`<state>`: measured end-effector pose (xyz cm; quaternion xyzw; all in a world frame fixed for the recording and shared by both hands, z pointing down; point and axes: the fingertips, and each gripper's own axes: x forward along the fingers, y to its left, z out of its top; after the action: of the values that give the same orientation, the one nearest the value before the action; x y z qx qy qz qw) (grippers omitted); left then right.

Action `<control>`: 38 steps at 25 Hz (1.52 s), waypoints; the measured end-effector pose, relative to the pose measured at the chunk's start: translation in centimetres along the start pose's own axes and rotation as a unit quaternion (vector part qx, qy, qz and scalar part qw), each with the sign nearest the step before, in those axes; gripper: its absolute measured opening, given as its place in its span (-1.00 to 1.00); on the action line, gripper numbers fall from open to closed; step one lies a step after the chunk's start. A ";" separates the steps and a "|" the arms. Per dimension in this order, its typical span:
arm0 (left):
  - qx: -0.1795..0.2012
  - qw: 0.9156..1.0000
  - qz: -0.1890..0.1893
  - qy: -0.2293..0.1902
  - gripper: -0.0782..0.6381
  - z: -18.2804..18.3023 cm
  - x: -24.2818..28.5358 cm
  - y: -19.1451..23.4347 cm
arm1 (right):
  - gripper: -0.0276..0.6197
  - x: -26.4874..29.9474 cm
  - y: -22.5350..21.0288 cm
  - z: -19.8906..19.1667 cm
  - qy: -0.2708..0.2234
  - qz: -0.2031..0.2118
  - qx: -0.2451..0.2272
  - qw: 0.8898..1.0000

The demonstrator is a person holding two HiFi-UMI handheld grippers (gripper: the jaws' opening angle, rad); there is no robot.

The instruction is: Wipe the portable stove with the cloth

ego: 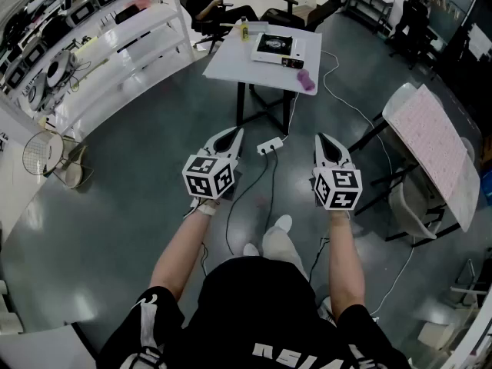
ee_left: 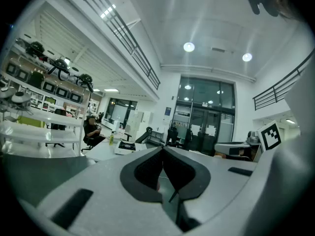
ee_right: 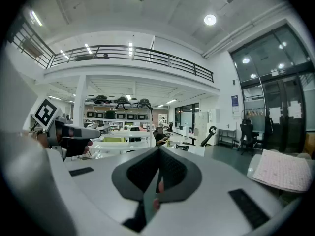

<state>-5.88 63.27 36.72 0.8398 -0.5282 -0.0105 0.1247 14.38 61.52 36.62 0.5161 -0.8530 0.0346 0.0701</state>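
Sitting near the far edge of a white table (ego: 231, 64) across the room, the portable stove (ego: 274, 46) lies flat, its dark top framed by a pale body. The cloth (ego: 307, 81), a small purple bundle, rests on the same table at the near right corner, close to the stove but apart from it. A yellow-green bottle (ego: 244, 28) stands upright just to the left of the stove. Behind the table a person (ego: 206, 4) sits in a dark office chair. On the grey floor in front of the table lies a white power strip (ego: 269, 146) with cables running from it. Both grippers are held out over the floor, well apart from the table. The left gripper (ego: 234, 133) has its jaws closed tip to tip with nothing between them, and the right gripper (ego: 321, 138) is likewise closed and empty. White shelves (ego: 131, 37) run along the left side of the room, and a second table (ego: 434, 141) with a pink patterned top stands to the right.
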 end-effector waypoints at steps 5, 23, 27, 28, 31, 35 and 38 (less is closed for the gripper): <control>0.002 1.000 -0.002 0.003 -0.76 -0.3 1.1 -0.8 | -0.88 0.1 -1.2 -0.2 0.001 0.000 0.003 1.000; 0.009 1.000 -0.009 0.026 -0.76 -0.2 12.1 0.6 | -0.88 8.3 -8.6 -0.4 0.006 0.005 0.032 0.999; 0.014 0.999 -0.009 0.030 -0.76 0.7 16.1 1.7 | -0.88 11.7 -10.9 0.2 0.008 0.007 0.035 0.999; 0.015 0.999 -0.008 0.030 -0.76 1.1 17.1 2.0 | -0.88 12.6 -11.6 0.4 0.009 0.007 0.036 0.999; 0.015 0.999 -0.005 0.030 -0.76 1.9 20.2 2.6 | -0.88 14.9 -13.6 1.0 0.010 0.009 0.036 0.999; 0.012 1.000 -0.001 0.029 -0.76 2.7 24.0 2.7 | -0.88 17.4 -16.6 1.8 0.013 0.013 0.034 0.999; 0.013 0.999 0.001 0.030 -0.76 2.9 26.5 2.5 | -0.88 19.0 -18.7 2.2 0.013 0.016 0.035 0.999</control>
<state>3.12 38.09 37.44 0.8408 -0.5252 0.0219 0.1293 22.06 35.92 37.15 0.5037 -0.8586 0.0719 0.0627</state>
